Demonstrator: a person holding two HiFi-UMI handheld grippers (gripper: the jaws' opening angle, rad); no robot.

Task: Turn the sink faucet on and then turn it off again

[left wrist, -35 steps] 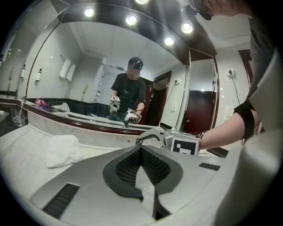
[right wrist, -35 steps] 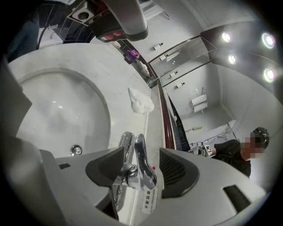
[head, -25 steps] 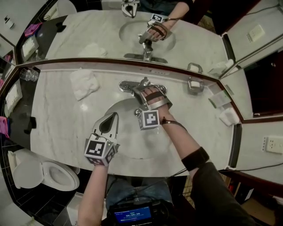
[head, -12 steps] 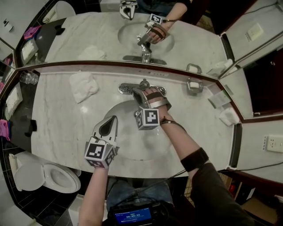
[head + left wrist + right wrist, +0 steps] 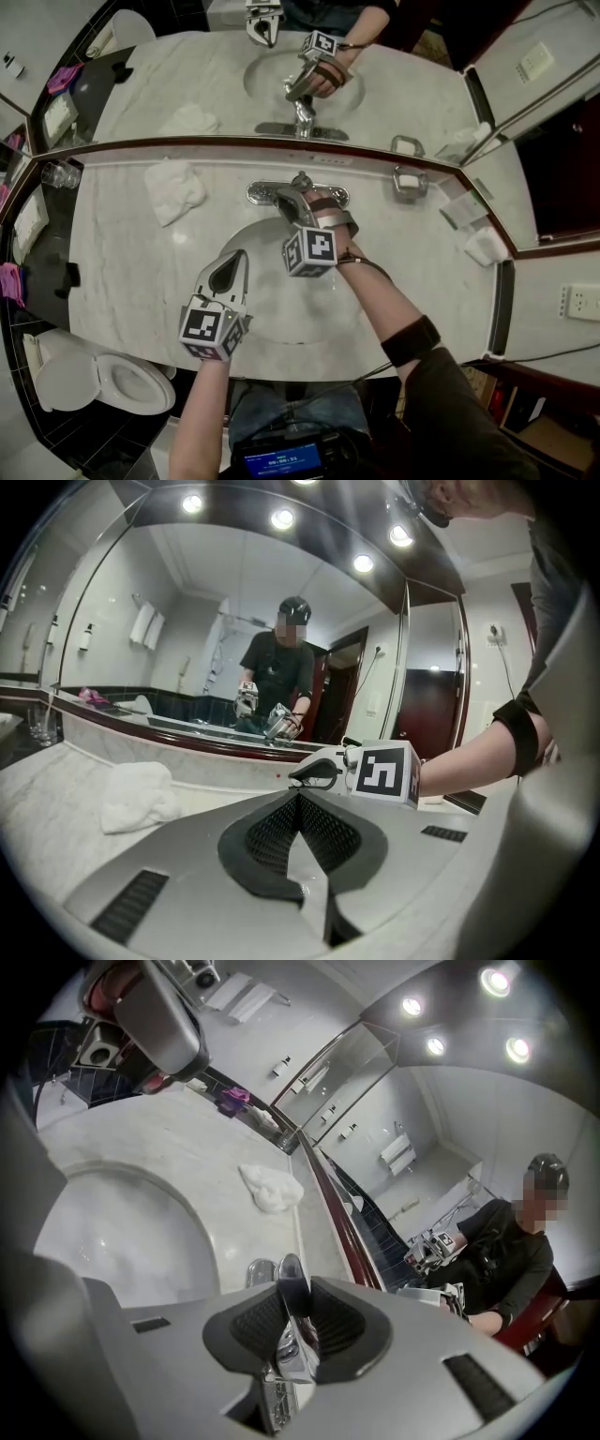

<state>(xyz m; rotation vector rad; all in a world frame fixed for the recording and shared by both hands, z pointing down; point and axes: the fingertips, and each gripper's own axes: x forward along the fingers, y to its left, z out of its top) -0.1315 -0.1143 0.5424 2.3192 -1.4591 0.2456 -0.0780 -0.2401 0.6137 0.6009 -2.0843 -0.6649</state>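
Head view, edges and room: The sink basin lies open beneath both arms. The left gripper hangs over its left rim, well apart from the faucet at the back edge.
Head view, right gripper: The right gripper reaches across the bowl to the faucet lever, which stands at the middle of the chrome base plate.
Head view, containers: A soap dish with a pale bar in it sits right of the faucet. A glass stands at the far left corner; what it holds cannot be told.
Head view, surface and room: A crumpled white towel lies on the pale marble countertop. The mirror runs along the back edge, and a toilet stands at lower left.
Left gripper view, claw: The jaws are pressed together with nothing between them, pointing over the counter towards the mirror.
Left gripper view, surroundings: The towel lies to the left, and the right gripper's marker cube is ahead at the right.
Right gripper view, claw: The faucet lever stands between the pads, which touch it on both sides. The jaws are opening slightly.
Right gripper view, room: The basin spreads to the left. The towel lies beyond it beside the mirror's dark red edge, and the left gripper is at upper left.
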